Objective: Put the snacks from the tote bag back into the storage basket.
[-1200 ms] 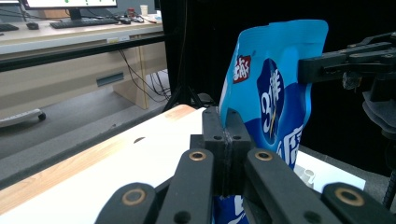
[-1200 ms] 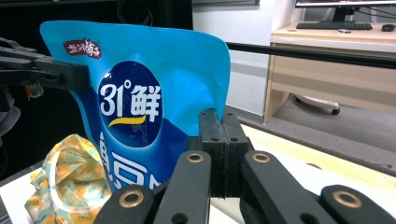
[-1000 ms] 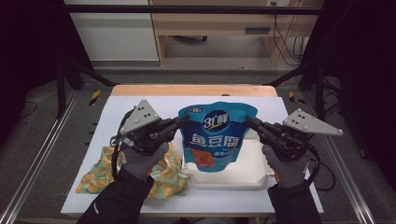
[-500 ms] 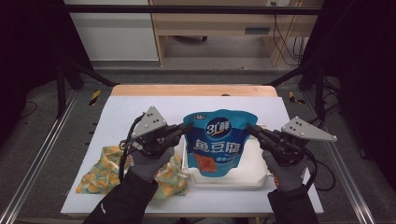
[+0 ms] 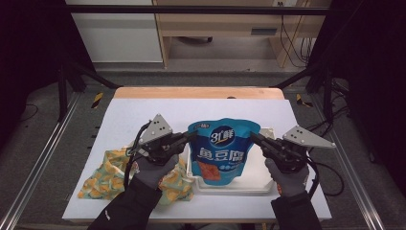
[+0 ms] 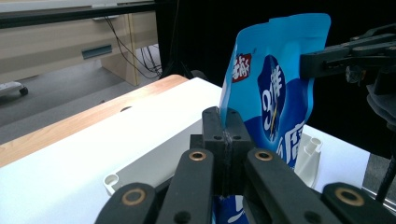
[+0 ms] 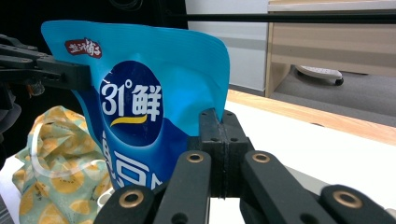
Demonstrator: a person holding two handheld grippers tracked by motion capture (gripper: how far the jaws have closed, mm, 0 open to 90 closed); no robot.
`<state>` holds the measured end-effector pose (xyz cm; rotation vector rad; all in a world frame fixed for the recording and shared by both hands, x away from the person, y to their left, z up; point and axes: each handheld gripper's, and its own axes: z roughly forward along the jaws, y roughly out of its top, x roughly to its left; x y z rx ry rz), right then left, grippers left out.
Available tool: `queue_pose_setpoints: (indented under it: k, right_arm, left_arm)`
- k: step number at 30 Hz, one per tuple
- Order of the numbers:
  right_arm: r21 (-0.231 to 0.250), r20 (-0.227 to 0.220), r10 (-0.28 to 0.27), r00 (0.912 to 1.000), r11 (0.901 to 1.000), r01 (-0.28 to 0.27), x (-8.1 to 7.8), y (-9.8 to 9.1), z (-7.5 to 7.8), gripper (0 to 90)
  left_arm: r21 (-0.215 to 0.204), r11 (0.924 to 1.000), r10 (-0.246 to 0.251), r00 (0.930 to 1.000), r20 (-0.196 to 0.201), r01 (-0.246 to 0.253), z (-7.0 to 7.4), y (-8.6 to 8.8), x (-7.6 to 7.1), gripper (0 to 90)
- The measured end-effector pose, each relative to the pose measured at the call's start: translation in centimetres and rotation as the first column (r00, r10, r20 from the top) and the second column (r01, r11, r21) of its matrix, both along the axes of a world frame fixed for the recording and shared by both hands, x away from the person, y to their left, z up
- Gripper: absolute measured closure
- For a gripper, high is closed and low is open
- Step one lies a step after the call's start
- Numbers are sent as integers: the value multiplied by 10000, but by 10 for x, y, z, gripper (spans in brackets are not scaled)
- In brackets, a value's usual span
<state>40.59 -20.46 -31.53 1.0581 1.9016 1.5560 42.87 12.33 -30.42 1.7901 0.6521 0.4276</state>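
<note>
Two grippers share one load: my left gripper (image 5: 190, 137) pinches the left upper edge of the blue snack pouch (image 5: 223, 152), and my right gripper (image 5: 253, 139) pinches the right edge, both jaw pairs pressed tight on the film. The pouch hangs upright above the white tray (image 5: 268, 184), its bottom at or near the tray floor. I judge this the placing step; next I must settle it, then release. The tray seems otherwise bare. A fruit-print bag (image 5: 107, 175) lies beside it.

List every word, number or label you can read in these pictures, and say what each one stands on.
"31°鲜": large white print on the blue pouch.
"鱼豆腐": white characters lower on the pouch, read in the high view.
Small red label near the pouch's top corner: too small to read.
</note>
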Motion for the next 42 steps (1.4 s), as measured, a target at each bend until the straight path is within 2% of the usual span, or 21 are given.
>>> queue_pose_setpoints:
  k: [24,34,41,42]
  right_arm:
    - [-264,-379,52,9993,9996,-63,4,6,-16,900]
    - [-277,-431,71,9990,9996,-83,2,6,-20,900]
    - [-362,-307,-43,9995,9993,32,1,8,-20,860]
    - [-384,-240,-102,9997,9992,93,1,8,-20,825]
  left_arm:
    - [26,10000,78,9992,-402,-77,-21,4,1,900]
    - [-24,9999,130,9993,-342,-131,-25,5,-1,899]
    - [-139,9998,142,9993,-356,-147,-27,9,-1,828]
    - [-67,9999,118,9993,-349,-120,-27,10,-1,819]
